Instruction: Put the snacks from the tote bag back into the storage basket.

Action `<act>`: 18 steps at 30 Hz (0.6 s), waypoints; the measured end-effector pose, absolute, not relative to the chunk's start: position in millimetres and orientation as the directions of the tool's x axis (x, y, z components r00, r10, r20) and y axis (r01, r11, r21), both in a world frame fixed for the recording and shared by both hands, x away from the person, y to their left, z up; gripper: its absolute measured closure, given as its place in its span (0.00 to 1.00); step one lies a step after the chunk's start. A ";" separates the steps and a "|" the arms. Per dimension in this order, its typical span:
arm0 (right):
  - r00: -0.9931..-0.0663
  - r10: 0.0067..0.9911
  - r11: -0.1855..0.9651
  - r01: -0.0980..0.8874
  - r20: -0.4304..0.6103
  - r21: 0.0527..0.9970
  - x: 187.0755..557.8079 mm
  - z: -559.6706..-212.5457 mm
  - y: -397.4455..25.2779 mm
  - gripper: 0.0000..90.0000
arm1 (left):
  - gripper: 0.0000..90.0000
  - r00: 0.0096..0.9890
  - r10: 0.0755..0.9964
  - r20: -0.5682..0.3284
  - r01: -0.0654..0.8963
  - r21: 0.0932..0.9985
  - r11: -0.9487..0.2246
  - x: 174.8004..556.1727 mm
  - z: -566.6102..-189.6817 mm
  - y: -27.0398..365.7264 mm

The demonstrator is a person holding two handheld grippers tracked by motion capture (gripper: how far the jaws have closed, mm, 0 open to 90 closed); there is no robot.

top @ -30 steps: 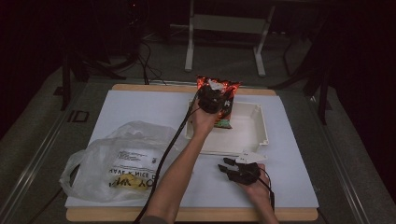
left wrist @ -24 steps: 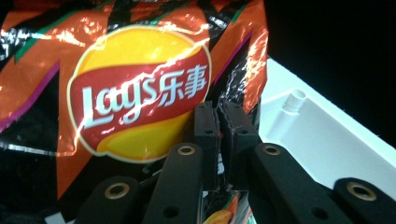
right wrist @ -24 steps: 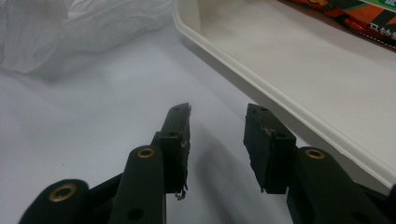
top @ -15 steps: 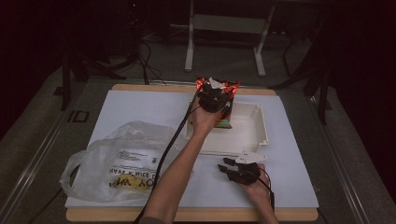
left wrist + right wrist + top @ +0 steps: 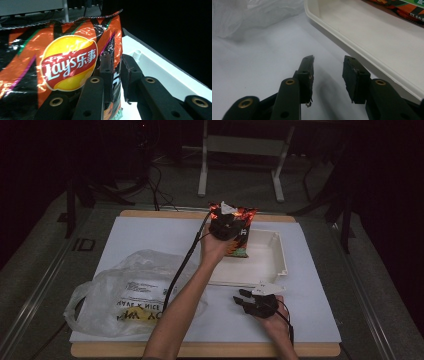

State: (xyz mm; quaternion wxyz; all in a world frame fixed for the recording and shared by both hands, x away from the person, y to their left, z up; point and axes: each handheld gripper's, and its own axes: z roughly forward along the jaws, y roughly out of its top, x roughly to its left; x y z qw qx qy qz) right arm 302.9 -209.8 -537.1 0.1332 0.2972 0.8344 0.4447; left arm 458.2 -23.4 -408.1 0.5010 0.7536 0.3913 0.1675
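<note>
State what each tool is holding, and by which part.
The left tool pinches the chip bag by its right side edge, over the white tray. The right tool is open and holds nothing.

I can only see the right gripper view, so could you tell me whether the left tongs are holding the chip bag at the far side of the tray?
Observer: Yes. In the left gripper view the left tongs are shut on the right edge of the chip bag.
Operator: Thank you. Is the bag lying flat?
Observer: No. The high view shows it held upright over the far left part of the white tray.
Operator: Which face is toward the left tongs?
Observer: The printed front, with a Lay's logo.
</note>
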 end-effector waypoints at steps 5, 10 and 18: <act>-0.789 0.614 0.431 0.376 0.039 0.821 303.0 -537.2 -209.6 0.68 | 0.89 0.646 0.748 -0.152 0.427 0.884 -0.189 454.1 -401.2 -13.6; -0.789 0.613 0.431 0.376 0.039 0.820 303.3 -537.2 -209.5 0.68 | 0.88 0.672 0.719 -0.176 0.434 0.881 -0.191 447.7 -392.1 -0.2; -0.789 0.614 0.436 0.376 0.036 0.818 303.2 -537.2 -209.0 0.68 | 0.88 0.691 0.709 -0.141 0.423 0.875 -0.238 438.4 -384.1 23.6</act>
